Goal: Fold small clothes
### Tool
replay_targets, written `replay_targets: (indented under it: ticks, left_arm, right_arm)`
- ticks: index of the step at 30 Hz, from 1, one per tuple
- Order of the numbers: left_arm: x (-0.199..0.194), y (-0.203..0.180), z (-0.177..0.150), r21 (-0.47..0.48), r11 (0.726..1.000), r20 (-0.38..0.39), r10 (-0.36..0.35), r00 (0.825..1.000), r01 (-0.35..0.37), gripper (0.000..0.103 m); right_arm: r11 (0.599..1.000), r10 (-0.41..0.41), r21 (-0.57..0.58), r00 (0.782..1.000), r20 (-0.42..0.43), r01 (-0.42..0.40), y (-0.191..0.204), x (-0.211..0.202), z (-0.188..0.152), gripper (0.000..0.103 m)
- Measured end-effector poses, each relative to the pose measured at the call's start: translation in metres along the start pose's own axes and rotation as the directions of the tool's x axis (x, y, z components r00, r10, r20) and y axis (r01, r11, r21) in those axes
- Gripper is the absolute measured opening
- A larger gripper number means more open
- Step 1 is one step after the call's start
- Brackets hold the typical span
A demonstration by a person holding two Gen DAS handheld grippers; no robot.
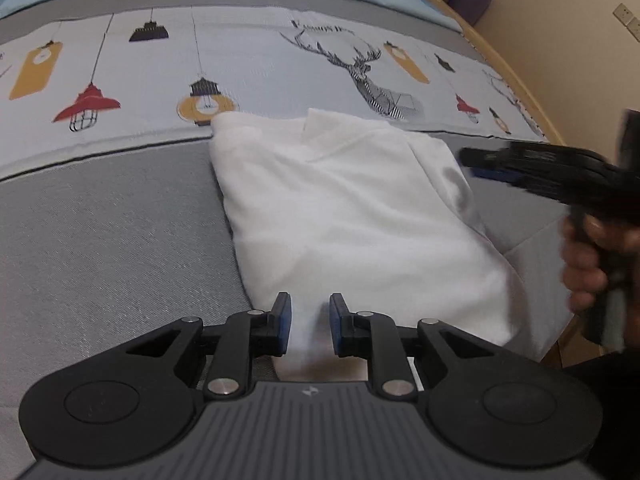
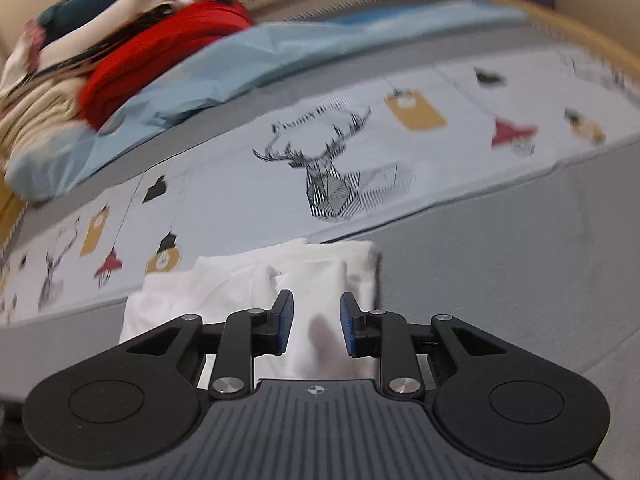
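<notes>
A folded white garment (image 1: 340, 216) lies on a grey bedspread (image 1: 100, 220), its far edge just touching a pale printed band (image 1: 248, 64) that runs across the bed.

On that band, straight beyond the garment, is a line-drawn stag's head (image 1: 368, 76) with a short line of lettering above the antlers; the letters are too blurred in both views to read. Left of the stag hang printed lamps and tags in red, mustard and black.

The left gripper (image 1: 310, 326) hovers over the garment's near edge. Its blue-padded fingers stand a narrow gap apart with white cloth showing between them, and the pads do not press on it. A small pale logo mark sits on its ribbed grey body, with no legible wording.

The right gripper (image 2: 316, 326) is at the garment's right edge, held by a hand (image 1: 592, 264). Its jaws are parted with cloth below them, and nothing is gripped. Its body carries a similar small emblem.

Beyond the stag band lie a light blue sheet (image 2: 280, 52) and a heap of clothes (image 2: 132, 48), including a red piece.
</notes>
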State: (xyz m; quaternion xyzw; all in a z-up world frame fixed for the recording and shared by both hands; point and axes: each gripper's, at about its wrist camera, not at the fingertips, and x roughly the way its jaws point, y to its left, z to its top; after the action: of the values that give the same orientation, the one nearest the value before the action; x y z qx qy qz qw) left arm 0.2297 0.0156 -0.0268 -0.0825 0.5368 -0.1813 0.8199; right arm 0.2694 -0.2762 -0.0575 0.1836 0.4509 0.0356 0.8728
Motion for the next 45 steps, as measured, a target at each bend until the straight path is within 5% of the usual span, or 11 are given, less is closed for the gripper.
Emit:
replay_targets:
  ticks: [4, 6, 14, 16, 19, 22, 25, 28, 32, 37, 45]
  left_arm:
    - [-0.009, 0.007, 0.002, -0.026, 1.0, 0.039, -0.014, 0.999, 0.015, 0.021]
    - [-0.013, 0.01, 0.005, -0.031, 0.999, 0.069, -0.023, 0.997, 0.025, 0.021]
    - [-0.013, 0.01, 0.019, -0.02, 0.998, 0.127, -0.05, 0.991, 0.053, 0.021]
    - [-0.01, 0.007, 0.021, -0.013, 0.998, 0.121, -0.057, 0.991, 0.059, 0.021]
    - [0.0, 0.003, 0.02, 0.009, 0.998, 0.087, -0.063, 0.994, 0.062, 0.021]
    - [0.025, 0.003, 0.015, 0.015, 1.0, -0.049, -0.02, 0.999, 0.021, 0.023]
    - [0.029, 0.003, 0.016, -0.005, 1.0, -0.063, -0.01, 0.998, 0.01, 0.023]
    - [0.026, 0.01, 0.021, -0.085, 0.996, -0.032, -0.018, 0.999, 0.015, 0.024]
    - [0.019, 0.02, 0.027, -0.195, 0.979, 0.058, 0.077, 0.995, -0.064, 0.072]
    - [0.029, 0.044, 0.034, -0.358, 0.933, 0.029, 0.047, 0.998, -0.034, 0.074]
    - [0.051, 0.046, 0.038, -0.363, 0.931, -0.016, 0.039, 0.999, -0.042, 0.074]
  right_arm:
    - [0.999, -0.016, 0.029, 0.999, -0.036, 0.017, 0.0, 0.029, 0.002, 0.027]
    - [0.999, -0.026, 0.04, 1.0, 0.007, 0.025, 0.0, 0.028, 0.002, 0.003]
    - [0.979, -0.2, 0.066, 0.977, 0.079, 0.195, -0.014, 0.021, 0.008, 0.003]
    - [0.985, -0.159, 0.081, 0.98, 0.12, 0.15, -0.015, 0.009, 0.011, 0.006]
    - [0.999, 0.038, 0.023, 0.988, 0.147, -0.042, -0.009, -0.005, 0.013, 0.006]
    - [0.989, 0.109, -0.103, 0.994, 0.008, -0.107, 0.003, 0.009, 0.004, 0.021]
    - [0.987, -0.086, -0.146, 0.986, -0.143, 0.065, -0.004, 0.035, -0.011, 0.028]
    - [0.999, -0.035, 0.0, 0.997, -0.073, 0.035, -0.023, 0.021, 0.0, 0.038]
    - [0.999, -0.032, 0.015, 0.995, -0.095, 0.034, -0.033, 0.023, 0.0, 0.047]
    - [0.992, 0.049, 0.126, 0.977, -0.207, -0.023, -0.043, 0.038, -0.008, 0.056]
    - [0.985, 0.086, 0.164, 0.974, -0.211, -0.051, -0.046, 0.043, -0.01, 0.064]
